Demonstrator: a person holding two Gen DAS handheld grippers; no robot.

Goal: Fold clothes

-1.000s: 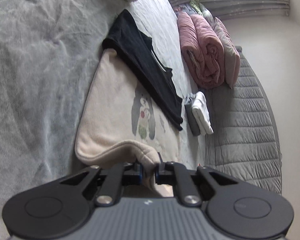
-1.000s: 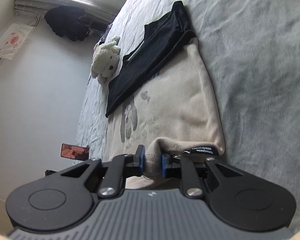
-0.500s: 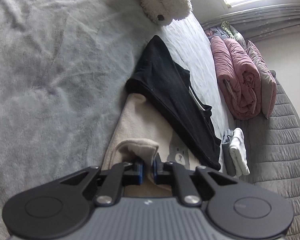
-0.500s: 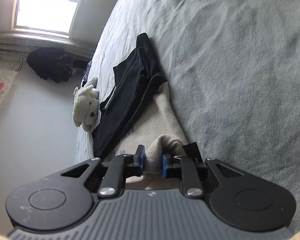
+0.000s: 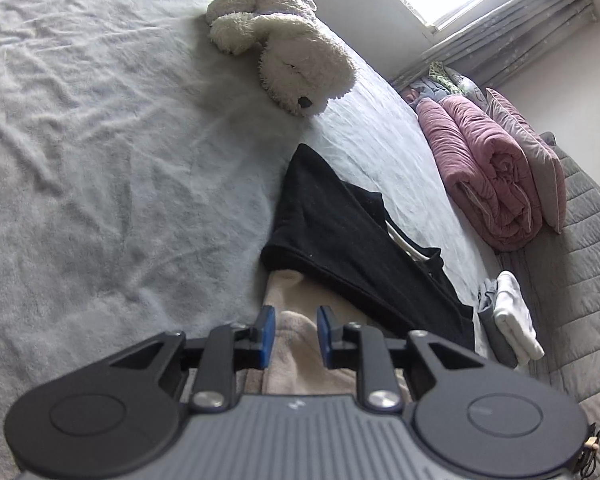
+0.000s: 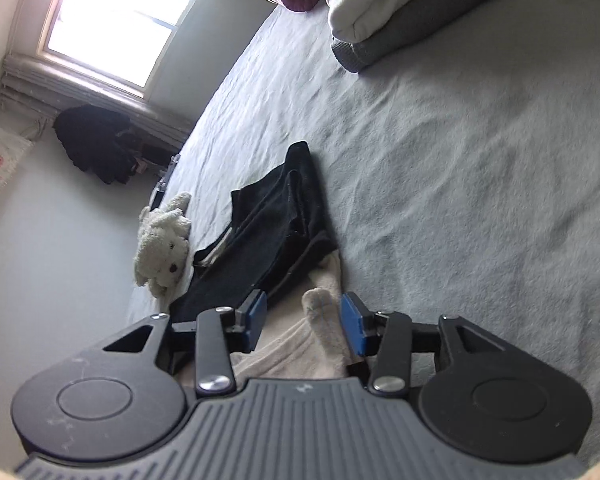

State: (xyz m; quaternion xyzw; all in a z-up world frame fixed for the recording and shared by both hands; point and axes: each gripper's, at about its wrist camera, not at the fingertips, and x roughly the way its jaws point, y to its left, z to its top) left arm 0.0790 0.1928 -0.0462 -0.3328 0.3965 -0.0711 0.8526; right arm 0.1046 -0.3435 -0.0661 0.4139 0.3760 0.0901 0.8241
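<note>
A cream fleece garment [image 5: 296,344] lies folded on the grey bedspread [image 5: 100,160]. A black garment [image 5: 340,240] lies across its far end. My left gripper [image 5: 296,334] stands over the cream fold; its jaws are opening, with the fabric loose between the blue pads. In the right wrist view the cream garment [image 6: 324,320] bunches up between the jaws of my right gripper [image 6: 304,322], which are also opening. The fold rests near the right pad and stands well clear of the left one. The black garment [image 6: 272,232] lies just beyond.
A white plush dog [image 5: 292,60] lies on the bed past the black garment. A rolled pink quilt [image 5: 488,184] and a pillow sit at the right. A small stack of folded white and grey clothes [image 5: 508,320] rests by the quilted grey cover [image 5: 580,280]. Dark clothes [image 6: 96,144] hang below the window.
Both grippers carried the cream garment's edge over toward the black garment, folding it. Both pairs of jaws have since parted and the fabric sits loose between them.
</note>
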